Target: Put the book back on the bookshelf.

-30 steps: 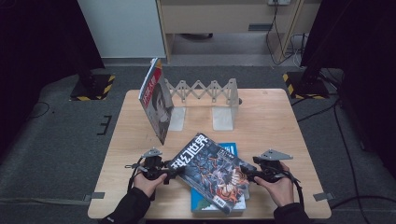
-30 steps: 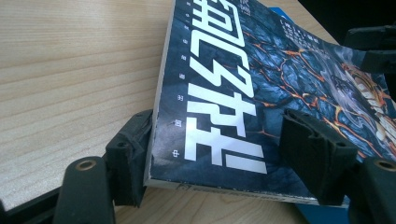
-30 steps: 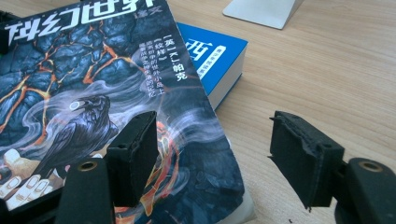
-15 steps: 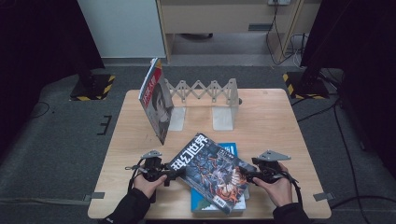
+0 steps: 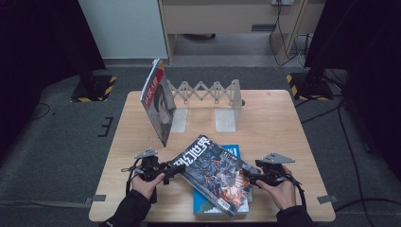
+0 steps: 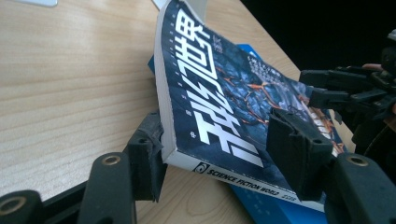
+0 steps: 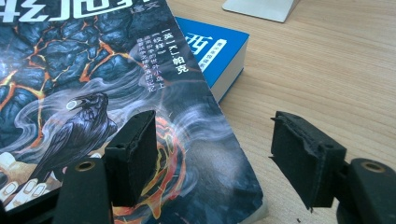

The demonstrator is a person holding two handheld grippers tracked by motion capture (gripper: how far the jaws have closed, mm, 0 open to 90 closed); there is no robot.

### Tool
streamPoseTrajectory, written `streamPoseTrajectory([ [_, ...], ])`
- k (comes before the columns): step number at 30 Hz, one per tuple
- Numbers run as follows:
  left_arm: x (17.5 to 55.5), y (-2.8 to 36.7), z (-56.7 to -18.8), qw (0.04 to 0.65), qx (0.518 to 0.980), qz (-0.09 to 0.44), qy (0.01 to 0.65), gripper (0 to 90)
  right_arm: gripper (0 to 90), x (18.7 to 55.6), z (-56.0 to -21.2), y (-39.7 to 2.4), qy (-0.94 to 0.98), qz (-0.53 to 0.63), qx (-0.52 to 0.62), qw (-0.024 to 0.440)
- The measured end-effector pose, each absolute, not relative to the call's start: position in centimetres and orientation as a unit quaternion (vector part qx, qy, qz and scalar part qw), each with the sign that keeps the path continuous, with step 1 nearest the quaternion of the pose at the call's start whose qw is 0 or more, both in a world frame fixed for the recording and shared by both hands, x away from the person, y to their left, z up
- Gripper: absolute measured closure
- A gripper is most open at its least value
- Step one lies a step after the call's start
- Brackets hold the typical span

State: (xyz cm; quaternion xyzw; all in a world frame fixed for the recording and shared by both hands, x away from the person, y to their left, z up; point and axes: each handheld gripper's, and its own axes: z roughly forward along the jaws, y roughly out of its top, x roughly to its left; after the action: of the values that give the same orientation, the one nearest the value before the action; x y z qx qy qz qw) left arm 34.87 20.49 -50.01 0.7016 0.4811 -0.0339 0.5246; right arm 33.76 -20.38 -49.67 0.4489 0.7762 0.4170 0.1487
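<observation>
**Two grippers at a science fiction magazine lying on a blue book**

At the far left of the table [image 5: 283,118], a portrait magazine [image 5: 158,106] leans upright against a metal accordion bookstand [image 5: 208,92].

Nearer you, your left gripper [image 5: 176,170] reaches level toward the dark science fiction magazine [image 5: 213,172]. Its jaws have just been closing, and the magazine's spine corner sits between them. In the left gripper view, one pad [image 6: 148,154] touches the underside of the lifted edge, and the other pad [image 6: 299,151] lies on the cover near the white title. Whether they are squeezing firmly, you cannot tell.

The magazine lies slanted across a blue book [image 5: 236,156] near the table's front edge, partly covering it. Its left edge is raised off the wood.

On the right, your right gripper [image 5: 253,180] meets the magazine's lower right corner. In the right gripper view its jaws stand apart, released. One pad [image 7: 133,149] hovers over the cover's raven artwork, and the other pad [image 7: 303,154] hangs over bare wood just beside the corner.
</observation>
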Motion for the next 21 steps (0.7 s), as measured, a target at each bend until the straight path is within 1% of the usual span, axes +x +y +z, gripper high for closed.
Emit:
streamPoseTrajectory([
  [2,35.1,20.4,-50.4,0.511,0.705,-0.044,0.490,36.7,31.2,33.8,-49.7,-20.4,0.776,0.418,0.448,0.149],
  [5,35.5,20.1,-51.2,0.483,0.722,-0.039,0.493,36.6,31.1,33.7,-49.7,-20.3,0.777,0.418,0.446,0.151],
  [9,35.4,20.2,-51.2,0.484,0.724,-0.036,0.491,35.1,30.8,33.7,-49.6,-20.3,0.778,0.418,0.445,0.150],
  [10,35.3,20.2,-51.2,0.480,0.729,-0.032,0.487,30.1,30.6,33.8,-49.7,-20.3,0.777,0.419,0.446,0.150],
  [11,35.1,20.2,-51.2,0.475,0.733,-0.025,0.486,27.2,30.5,33.8,-49.7,-20.3,0.777,0.419,0.446,0.149],
  [12,34.9,20.2,-51.2,0.469,0.737,-0.014,0.486,27.2,30.5,33.8,-49.7,-20.3,0.777,0.419,0.446,0.149],
  [16,34.1,20.5,-51.1,0.462,0.739,-0.001,0.491,21.5,30.0,33.8,-49.7,-20.3,0.777,0.420,0.446,0.149],
  [19,33.9,20.5,-51.4,0.464,0.733,-0.012,0.498,21.2,29.9,33.8,-49.7,-20.3,0.777,0.420,0.445,0.149],
  [20,34.0,20.5,-51.6,0.464,0.732,-0.017,0.500,19.3,29.8,33.8,-49.7,-20.3,0.777,0.420,0.445,0.149],
  [21,34.1,20.4,-51.8,0.468,0.727,-0.026,0.503,19.3,29.8,33.8,-49.7,-20.3,0.776,0.420,0.446,0.149],
])
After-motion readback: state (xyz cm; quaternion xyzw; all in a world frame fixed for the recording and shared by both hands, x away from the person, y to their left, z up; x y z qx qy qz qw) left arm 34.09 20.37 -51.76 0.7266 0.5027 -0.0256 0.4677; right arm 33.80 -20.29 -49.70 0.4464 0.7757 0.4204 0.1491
